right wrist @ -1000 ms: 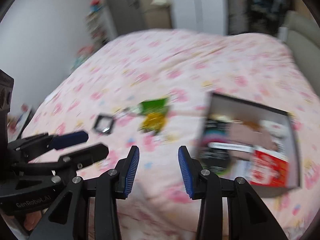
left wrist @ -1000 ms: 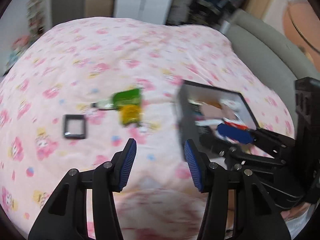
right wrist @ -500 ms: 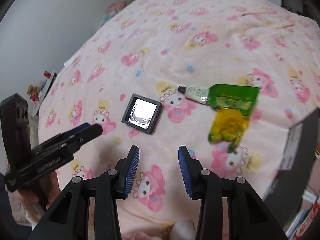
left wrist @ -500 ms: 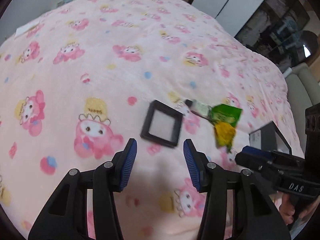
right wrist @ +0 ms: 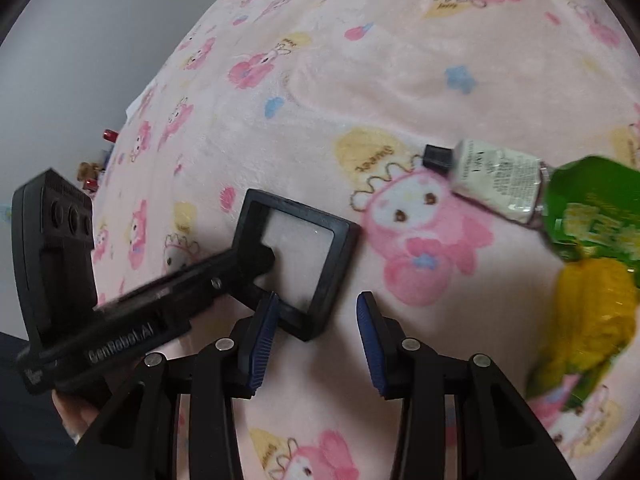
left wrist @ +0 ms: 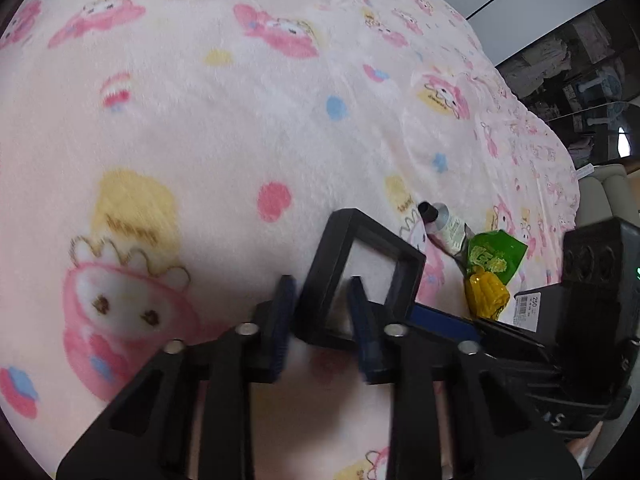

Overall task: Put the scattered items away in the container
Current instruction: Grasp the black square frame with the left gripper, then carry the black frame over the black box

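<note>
Two grippers hang over the pink blanket (left wrist: 224,128): the left gripper (left wrist: 320,312) is closing its jaws around the black square frame's (left wrist: 362,260) edge, while the right gripper (right wrist: 316,340) stands apart, empty.

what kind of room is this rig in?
Most likely a bedroom at home: the work surface is a bed under a pink cartoon-print fleece blanket, with a wardrobe-like cabinet behind and small toys on the floor beside it.

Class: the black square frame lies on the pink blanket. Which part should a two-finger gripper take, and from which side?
Take one rim bar of the black square frame, from above at its near edge: one finger outside, one in the recessed centre. It lies nearly flat, and the bar is narrow enough to pinch.
</note>
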Motion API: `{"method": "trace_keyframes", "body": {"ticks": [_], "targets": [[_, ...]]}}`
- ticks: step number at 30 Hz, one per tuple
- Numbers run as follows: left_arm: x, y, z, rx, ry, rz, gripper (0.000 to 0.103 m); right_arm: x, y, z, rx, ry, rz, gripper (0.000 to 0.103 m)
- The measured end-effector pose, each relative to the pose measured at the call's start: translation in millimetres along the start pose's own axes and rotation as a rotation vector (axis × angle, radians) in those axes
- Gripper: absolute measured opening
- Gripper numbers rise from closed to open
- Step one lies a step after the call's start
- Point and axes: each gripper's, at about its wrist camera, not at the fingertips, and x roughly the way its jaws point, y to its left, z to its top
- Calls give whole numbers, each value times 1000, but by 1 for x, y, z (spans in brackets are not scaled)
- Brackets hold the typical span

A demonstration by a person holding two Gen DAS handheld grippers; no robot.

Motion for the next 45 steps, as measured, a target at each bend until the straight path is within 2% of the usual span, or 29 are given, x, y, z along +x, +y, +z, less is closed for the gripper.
{"method": "trace_keyframes", "body": {"ticks": [2, 5, 10, 14, 18, 21, 25, 28, 31, 34, 37, 39, 45], "targets": [[-3, -2, -7, -5, -3, 5, 19, 7, -3, 0, 15, 10, 26, 36], [-16, -10, -17, 23, -11, -4, 18, 1, -6, -3, 25, -6, 36, 27], [-49, -33, -31, 60, -30, -89, 17, -46, -2, -21, 22, -90, 69, 23], [-78, -78, -50, 156, -46, -142, 17, -102, 3, -51, 13, -186, 46, 23], [-98, -137, -78, 294, -39, -190, 17, -165, -12, -97, 42, -285, 12, 23], [-100, -193, -103, 407, -12, -229, 17, -216, -29, -137, 77, -375, -61, 23], [-84, -270, -137, 538, 48, -268, 17, -273, -60, -181, 116, -471, -184, 24], [-57, -329, -165, 613, 124, -306, 17, -304, -91, -211, 160, -505, -286, 24], [-13, -389, -196, 690, 238, -310, 18, -328, -141, -245, 254, -513, -339, 24], [30, -428, -220, 732, 359, -299, 18, -339, -191, -269, 346, -491, -374, 24], [63, -451, -236, 752, 428, -262, 18, -339, -224, -285, 405, -465, -389, 24], [75, -457, -244, 760, 443, -251, 18, -336, -234, -290, 424, -457, -404, 24], [97, -452, -256, 772, 488, -248, 20, -325, -248, -304, 421, -438, -423, 24]]}}
